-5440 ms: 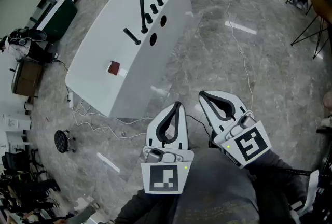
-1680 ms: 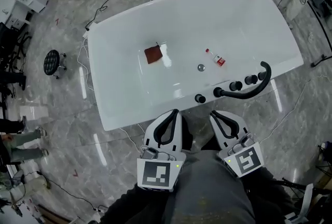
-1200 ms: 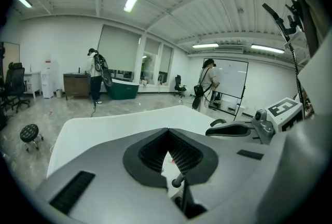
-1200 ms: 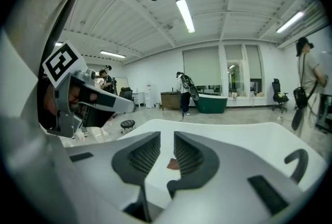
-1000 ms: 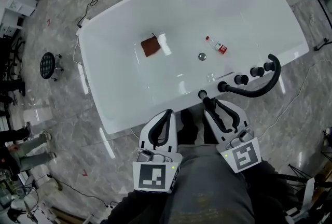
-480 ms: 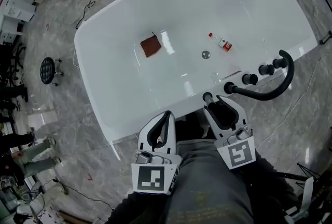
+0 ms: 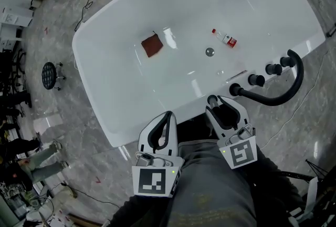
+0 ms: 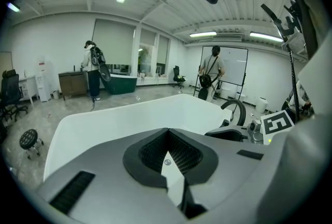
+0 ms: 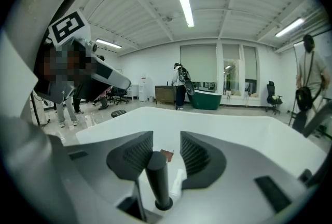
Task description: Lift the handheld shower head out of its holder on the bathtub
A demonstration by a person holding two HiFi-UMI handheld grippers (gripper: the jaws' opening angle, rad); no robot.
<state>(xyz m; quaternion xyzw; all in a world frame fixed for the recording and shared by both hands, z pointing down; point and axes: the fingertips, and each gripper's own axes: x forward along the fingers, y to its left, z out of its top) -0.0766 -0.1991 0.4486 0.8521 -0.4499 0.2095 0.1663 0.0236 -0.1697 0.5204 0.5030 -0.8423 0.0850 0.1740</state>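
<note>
Bathtub [image 7: 92,81], white, one; fills the upper middle of the head view. Handheld shower head [image 7: 212,100], black, one: upright on the tub's near rim at centre right, standing between the jaws of the right gripper [image 7: 224,106]. The right gripper view gives it as a dark cylinder with both pads clear of it, the jaws wide and just been opening. Left gripper [image 7: 168,114], lower centre: jaws together, nothing between them. Head view only: brown cloth [image 7: 153,44], one; small bottle [image 7: 224,38], one, red label, print too small to read; drain [image 7: 209,52], one; curved black spout [image 7: 236,90], one; round black knobs [image 7: 256,80], two plain, a third dark round at the spout's far end uncertain. Gripper views only: ceiling strip lights; standing people [image 8: 93,70], two in the left gripper view; dark green tub [image 9: 206,99], one. Black round stool [image 7: 51,71], one, at the left edge of the head view, also in the left gripper view. Marker cubes [image 7: 153,182], two, square black-and-white patterns; no readable words anywhere.
</note>
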